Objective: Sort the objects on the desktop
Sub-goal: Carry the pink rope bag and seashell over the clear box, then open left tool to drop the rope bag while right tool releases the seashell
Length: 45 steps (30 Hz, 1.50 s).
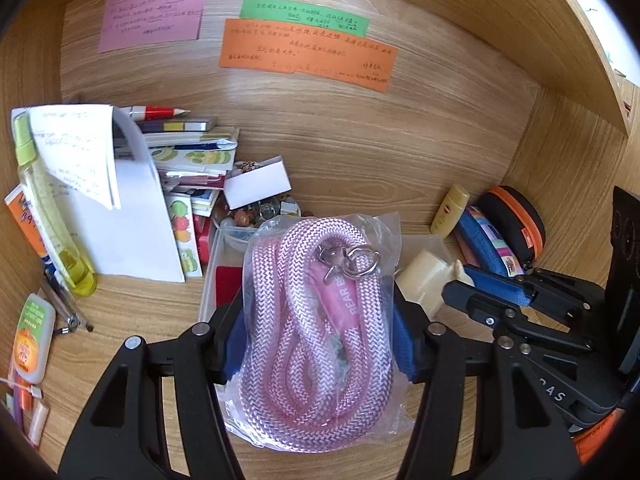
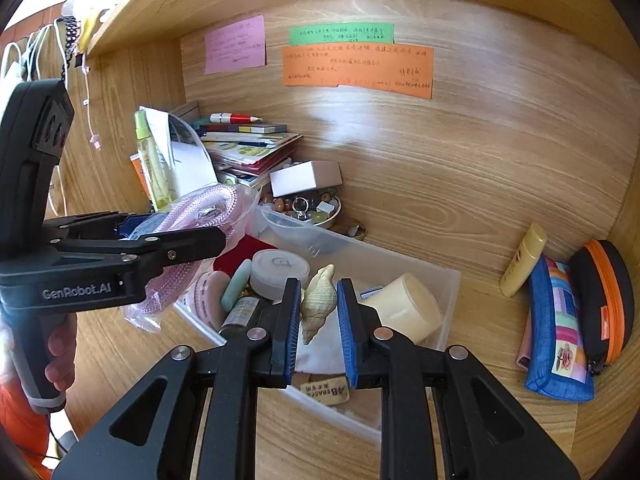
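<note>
My left gripper (image 1: 316, 344) is shut on a clear bag holding a coiled pink rope (image 1: 316, 332) with a metal clasp, held above the desk. It also shows in the right wrist view (image 2: 192, 236) at the left, with the bagged rope (image 2: 208, 208) in its jaws. My right gripper (image 2: 318, 320) is shut on a cream striped seashell (image 2: 318, 300), over a clear plastic bin (image 2: 420, 268). The right gripper (image 1: 464, 284) shows in the left wrist view at the right, the shell mostly hidden.
The bin holds a cream tape roll (image 2: 404, 308), a white round jar (image 2: 280, 268), a red cloth and small items. A stack of books and papers (image 1: 120, 184), a yellow spray bottle (image 1: 52, 208) and a bowl of beads (image 2: 312, 208) stand left. A blue pouch (image 2: 556, 328) and an orange-black case (image 2: 604, 300) stand right.
</note>
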{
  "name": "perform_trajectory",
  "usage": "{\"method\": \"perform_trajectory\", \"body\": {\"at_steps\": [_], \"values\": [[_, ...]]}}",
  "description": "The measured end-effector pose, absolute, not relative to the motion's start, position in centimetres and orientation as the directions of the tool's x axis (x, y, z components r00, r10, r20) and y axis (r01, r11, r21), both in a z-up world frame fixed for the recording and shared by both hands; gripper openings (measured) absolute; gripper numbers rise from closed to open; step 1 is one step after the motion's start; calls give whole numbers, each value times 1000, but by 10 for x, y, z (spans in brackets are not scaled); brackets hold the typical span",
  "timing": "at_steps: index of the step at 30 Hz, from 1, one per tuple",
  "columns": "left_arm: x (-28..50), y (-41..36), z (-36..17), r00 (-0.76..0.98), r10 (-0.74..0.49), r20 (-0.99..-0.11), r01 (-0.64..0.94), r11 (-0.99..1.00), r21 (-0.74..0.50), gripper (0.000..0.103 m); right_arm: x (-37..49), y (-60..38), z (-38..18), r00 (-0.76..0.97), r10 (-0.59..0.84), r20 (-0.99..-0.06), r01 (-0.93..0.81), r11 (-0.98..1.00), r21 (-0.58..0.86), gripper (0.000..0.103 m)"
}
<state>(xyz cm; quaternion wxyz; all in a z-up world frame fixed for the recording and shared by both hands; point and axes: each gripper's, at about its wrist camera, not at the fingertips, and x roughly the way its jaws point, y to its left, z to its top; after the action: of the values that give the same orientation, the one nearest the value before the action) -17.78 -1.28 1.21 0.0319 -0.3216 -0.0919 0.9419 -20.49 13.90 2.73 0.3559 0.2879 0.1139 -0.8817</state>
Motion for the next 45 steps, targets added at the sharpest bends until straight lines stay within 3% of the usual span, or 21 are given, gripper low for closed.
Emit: {"method": "perform_trajectory", "body": {"at_steps": [22,35,40,45], "values": [[-220,-13,-23,-734,127,-667,-6,-983,-181,59,-247,111,0,-544,-534,-647,673,-738,43,16],[-231,-22,-37,-711,146,-687,17,-974,-225,60,-244,100,-7,-598,-468,-651,653,-755,-58,16],[-224,-23,-25,-739,146,-657,16,-972,-234,72,-243,101,-5,-599,-469,-648,655,-753,-61,16],[-214,-18,-12,-765,103,-636,23,-982,-187,73,-241,103,-1,-600,-473,-645,654,-754,-55,17]]}}
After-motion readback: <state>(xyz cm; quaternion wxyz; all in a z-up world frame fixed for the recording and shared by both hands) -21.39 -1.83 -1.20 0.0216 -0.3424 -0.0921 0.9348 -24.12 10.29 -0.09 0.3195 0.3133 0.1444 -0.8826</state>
